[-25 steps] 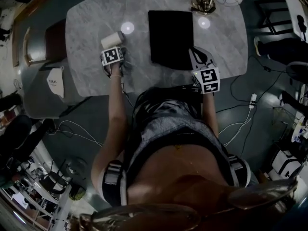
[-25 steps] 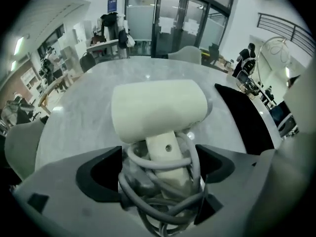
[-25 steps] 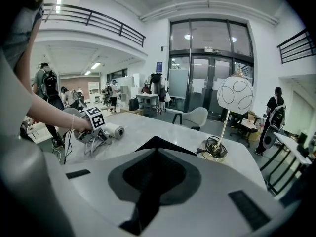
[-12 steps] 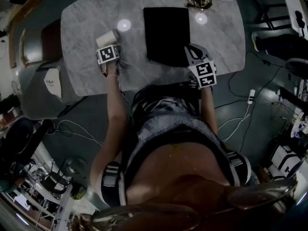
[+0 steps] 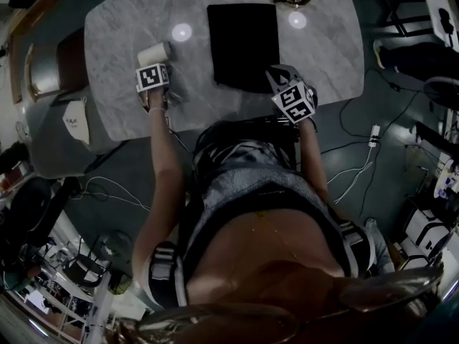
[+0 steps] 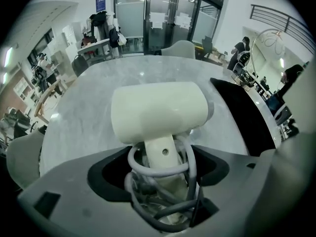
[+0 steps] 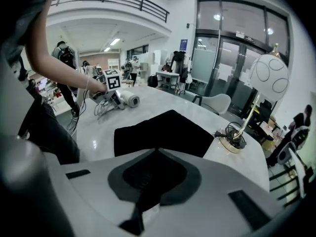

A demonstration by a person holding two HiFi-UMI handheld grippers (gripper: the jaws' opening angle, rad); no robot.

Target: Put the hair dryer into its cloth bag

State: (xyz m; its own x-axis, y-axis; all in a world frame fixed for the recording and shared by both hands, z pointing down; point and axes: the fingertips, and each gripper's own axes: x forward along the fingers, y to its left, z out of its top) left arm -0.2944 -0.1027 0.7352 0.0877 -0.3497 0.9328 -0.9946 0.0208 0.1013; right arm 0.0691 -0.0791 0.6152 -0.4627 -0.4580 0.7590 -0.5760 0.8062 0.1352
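room: an open hall with glass doors (image 6: 163,19) at the back, and a pale marble counter (image 5: 323,49) with the person standing at its near edge
cloth bag: the black cloth bag (image 5: 242,45) lies flat at the middle of the counter, nothing on it
hair dryer: the cream hair dryer (image 5: 154,52) lies on the counter to the left of the cloth bag, a strip of bare marble between them; its grey cord (image 6: 163,169) is wound in loops round the handle
left hand-held gripper: the left hand-held gripper (image 6: 160,154) points steeply down at the hair dryer, jaws apart on either side of the handle and its cord loops; they have just been closing in, and the barrel sits just past the tips
right hand-held gripper: the right hand-held gripper (image 7: 155,157) is closed with nothing between its jaws, low at the near right corner of the cloth bag; whether it touches the cloth is not clear
lamp: a lamp (image 7: 269,78) with a round white shade stands at the far right of the counter, a dark cord coiled on its base
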